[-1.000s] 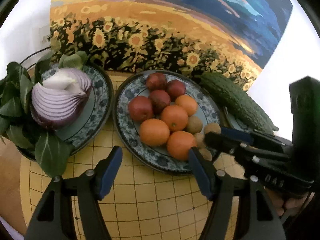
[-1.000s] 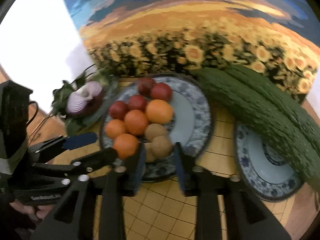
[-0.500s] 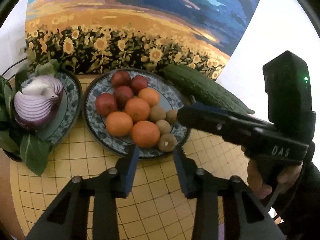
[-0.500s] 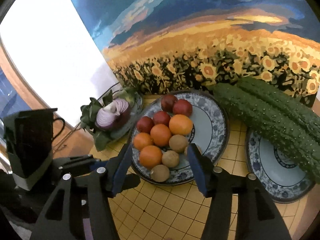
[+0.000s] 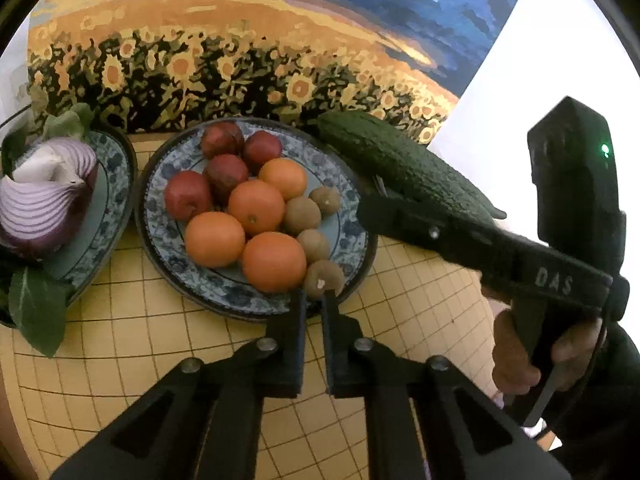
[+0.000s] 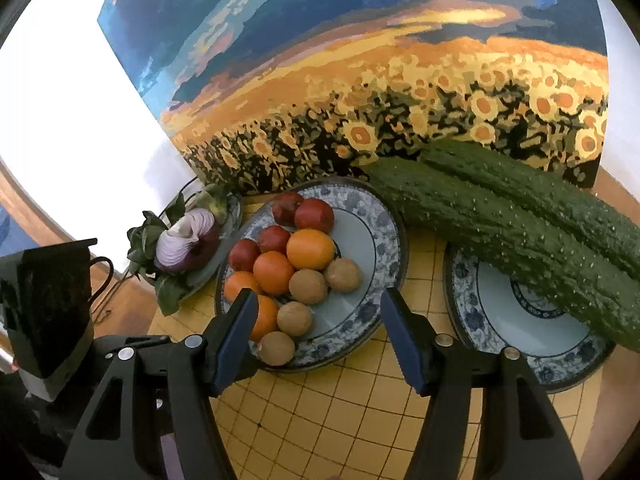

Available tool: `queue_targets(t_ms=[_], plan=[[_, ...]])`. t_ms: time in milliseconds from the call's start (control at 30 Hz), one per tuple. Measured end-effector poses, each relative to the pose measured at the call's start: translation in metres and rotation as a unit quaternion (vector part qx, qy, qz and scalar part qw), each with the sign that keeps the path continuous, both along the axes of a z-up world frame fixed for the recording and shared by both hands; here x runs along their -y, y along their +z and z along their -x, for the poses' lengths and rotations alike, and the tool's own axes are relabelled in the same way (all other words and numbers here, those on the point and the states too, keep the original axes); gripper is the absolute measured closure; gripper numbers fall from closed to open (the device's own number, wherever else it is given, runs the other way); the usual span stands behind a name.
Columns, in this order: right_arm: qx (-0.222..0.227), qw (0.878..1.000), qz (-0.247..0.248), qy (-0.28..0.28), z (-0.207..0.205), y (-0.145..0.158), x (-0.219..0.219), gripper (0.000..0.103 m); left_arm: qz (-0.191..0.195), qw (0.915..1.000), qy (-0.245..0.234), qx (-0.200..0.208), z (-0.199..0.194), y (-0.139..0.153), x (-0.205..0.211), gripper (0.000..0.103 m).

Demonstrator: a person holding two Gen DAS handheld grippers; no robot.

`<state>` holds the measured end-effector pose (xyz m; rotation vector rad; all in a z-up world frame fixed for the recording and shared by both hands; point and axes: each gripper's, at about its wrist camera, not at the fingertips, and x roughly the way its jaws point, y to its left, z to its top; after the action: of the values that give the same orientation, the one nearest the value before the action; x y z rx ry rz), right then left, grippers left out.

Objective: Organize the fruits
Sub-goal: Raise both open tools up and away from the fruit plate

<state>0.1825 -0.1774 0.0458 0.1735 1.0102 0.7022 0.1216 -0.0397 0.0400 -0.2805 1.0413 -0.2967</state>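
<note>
A blue-patterned plate holds several red plums, oranges and brown kiwis, grouped by kind. My left gripper is shut and empty, its tips at the plate's near rim just below the nearest kiwi. My right gripper is open and empty, raised over the plate's near side. The right gripper also shows in the left wrist view, held by a hand at the right.
A plate with a halved red onion and green leaves stands left. Two bitter gourds lie across a second patterned plate at the right. A sunflower painting stands behind. The table is a yellow grid.
My left gripper has closed from wide open to shut and pulled back a little. My right gripper has opened from nearly shut and drawn back and up from the kiwis.
</note>
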Motion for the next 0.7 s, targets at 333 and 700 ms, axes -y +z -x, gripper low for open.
queue_targets(t_ms=[333, 700], plan=[[-0.028, 0.999, 0.025, 0.01, 0.004, -0.009, -0.005, 0.069, -0.011, 0.9999, 0.007, 0.0, -0.019, -0.003, 0.016, 0.096], [-0.03, 0.998, 0.041, 0.022, 0.004, -0.013, -0.017, 0.072, -0.02, 0.9997, -0.007, 0.008, -0.006, 0.005, 0.017, 0.097]])
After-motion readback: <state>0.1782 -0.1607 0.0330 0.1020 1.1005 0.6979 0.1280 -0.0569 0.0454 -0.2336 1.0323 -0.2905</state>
